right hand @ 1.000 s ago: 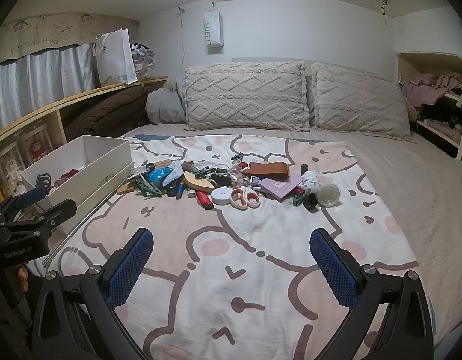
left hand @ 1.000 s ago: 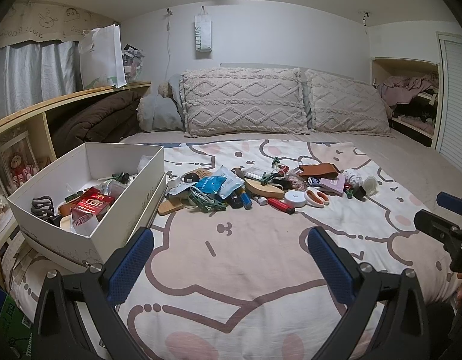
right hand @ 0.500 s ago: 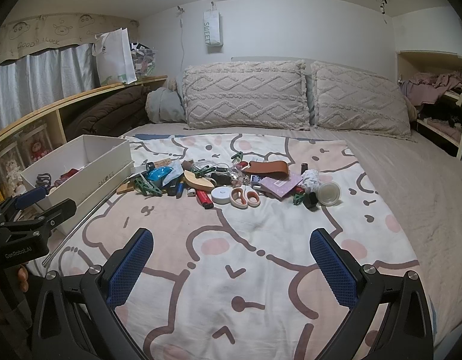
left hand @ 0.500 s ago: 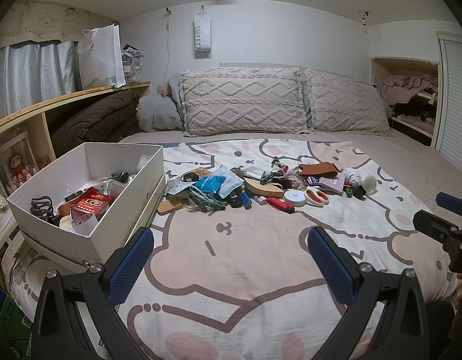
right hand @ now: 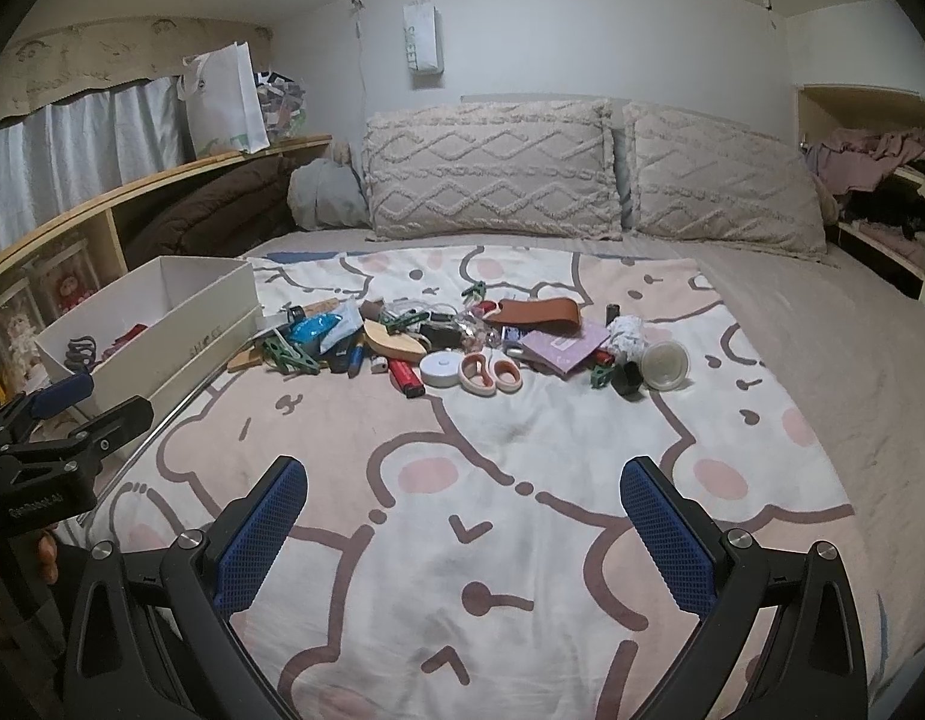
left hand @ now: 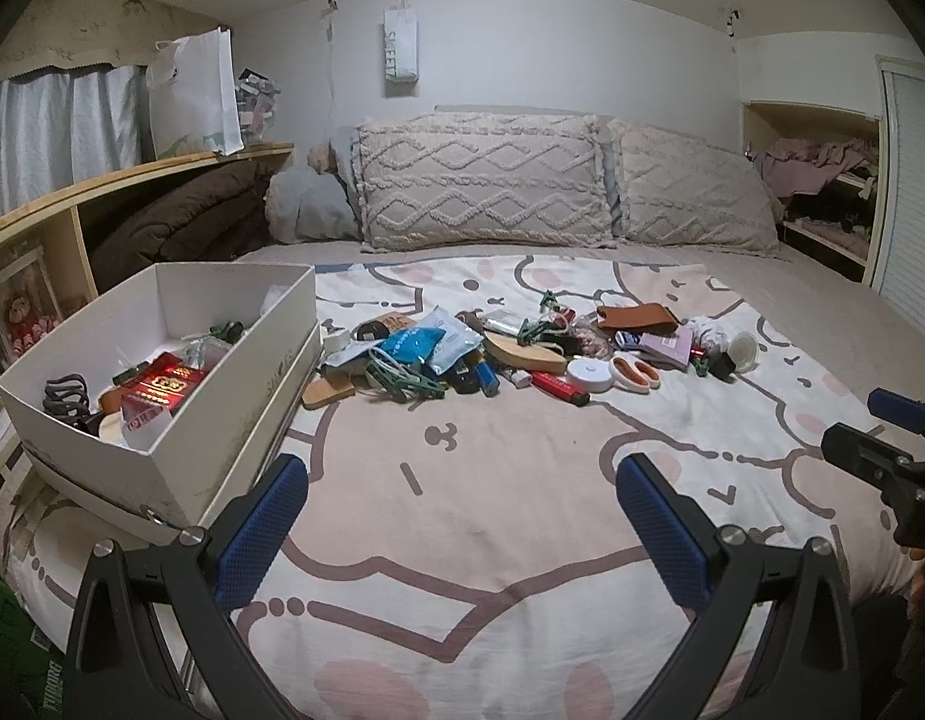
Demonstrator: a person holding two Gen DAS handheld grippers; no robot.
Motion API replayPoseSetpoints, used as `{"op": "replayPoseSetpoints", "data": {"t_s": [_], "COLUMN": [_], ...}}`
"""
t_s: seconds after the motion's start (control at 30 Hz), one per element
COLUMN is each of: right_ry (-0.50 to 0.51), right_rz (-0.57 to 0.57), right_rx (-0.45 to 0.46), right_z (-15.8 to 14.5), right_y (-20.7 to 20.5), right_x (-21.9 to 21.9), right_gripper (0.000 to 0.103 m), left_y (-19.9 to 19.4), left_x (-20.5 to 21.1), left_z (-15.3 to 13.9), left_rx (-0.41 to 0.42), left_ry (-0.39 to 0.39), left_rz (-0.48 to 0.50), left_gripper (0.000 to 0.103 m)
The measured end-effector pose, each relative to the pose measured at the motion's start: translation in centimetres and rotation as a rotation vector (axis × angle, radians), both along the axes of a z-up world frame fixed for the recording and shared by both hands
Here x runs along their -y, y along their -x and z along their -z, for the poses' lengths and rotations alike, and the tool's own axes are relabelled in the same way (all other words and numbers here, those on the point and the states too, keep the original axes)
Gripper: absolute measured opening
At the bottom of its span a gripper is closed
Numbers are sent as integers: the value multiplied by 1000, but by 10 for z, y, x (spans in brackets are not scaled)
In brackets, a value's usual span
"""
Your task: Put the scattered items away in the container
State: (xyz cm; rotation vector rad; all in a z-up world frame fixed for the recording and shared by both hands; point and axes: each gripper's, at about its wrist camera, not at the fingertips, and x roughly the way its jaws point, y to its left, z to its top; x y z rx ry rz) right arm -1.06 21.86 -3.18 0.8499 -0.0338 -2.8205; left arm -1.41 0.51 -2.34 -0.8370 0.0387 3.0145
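Hovering low over the blanket (right hand: 522,516), near edge of the bed: left tongs (left hand: 462,531) and right tongs (right hand: 465,534), both spread wide, nothing between the pads.

Box (left hand: 234,384): at 10 o'clock from left tongs, open top, already partly filled (red packet, black clip, odds and ends).

Pile (left hand: 498,351): at 12 o'clock, well apart from both tongs, strung across mid-bed from beside the box to 1 o'clock. Includes red lighter (right hand: 407,377), white disc (right hand: 440,369), scissors (right hand: 489,373), brown pouch (right hand: 537,313), purple card (right hand: 563,347), clear cup (right hand: 663,365), green clips, blue packet.

Likely step: reach for a first pick. Advice, as judgement:
- Take loose outliers first: lighter, disc or scissors for the right; items beside the box for the left.
- Come down steeply, pads straddling the narrow axis; press lightly into the soft bedding to get under flat pieces.
- Avoid tangled clips and cord until neighbours are cleared.
- Carry over the box wall, release low inside.
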Motion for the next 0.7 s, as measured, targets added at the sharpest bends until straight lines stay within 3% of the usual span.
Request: {"op": "replayPoseSetpoints", "data": {"t_s": [0.7], "right_ry": [-8], "right_rz": [-15], "right_rx": [144], "right_z": [49], "right_y": [36], "right_x": [3], "right_gripper": [103], "left_y": [37], "left_x": [-9], "left_z": [47], "left_rx": [109], "left_ry": [-9], "left_rz": [25], "left_gripper": [103]}}
